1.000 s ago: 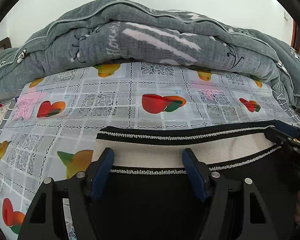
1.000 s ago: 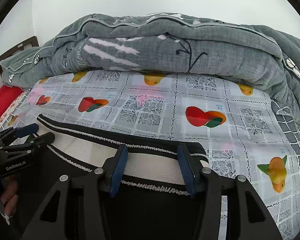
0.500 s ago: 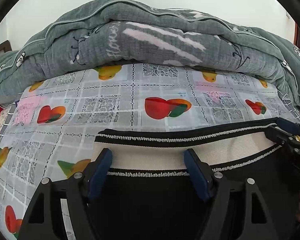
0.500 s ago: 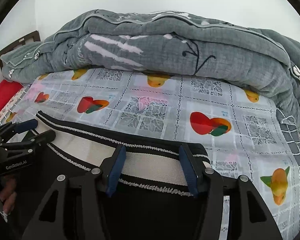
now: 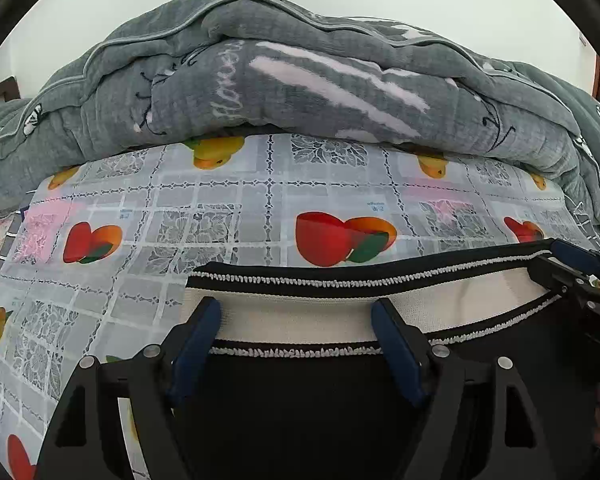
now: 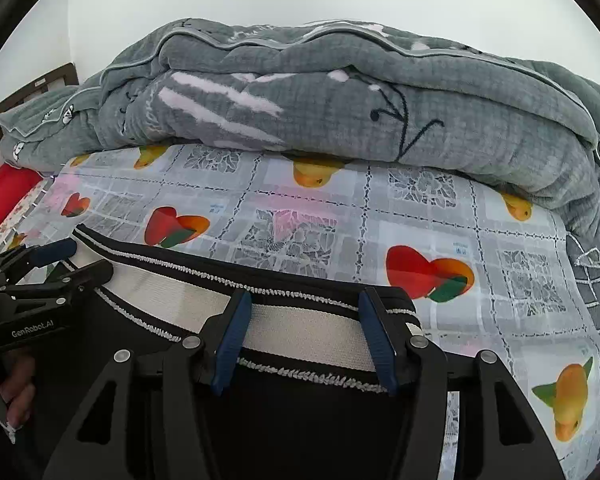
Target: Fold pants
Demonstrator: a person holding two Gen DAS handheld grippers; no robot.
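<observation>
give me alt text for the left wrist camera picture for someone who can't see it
The left gripper reaches over the striped waistband of black pants lying on a fruit-print cloth, fingers spread wide. The right gripper meets the waistband at far right; a gray quilt lies behind.
</observation>
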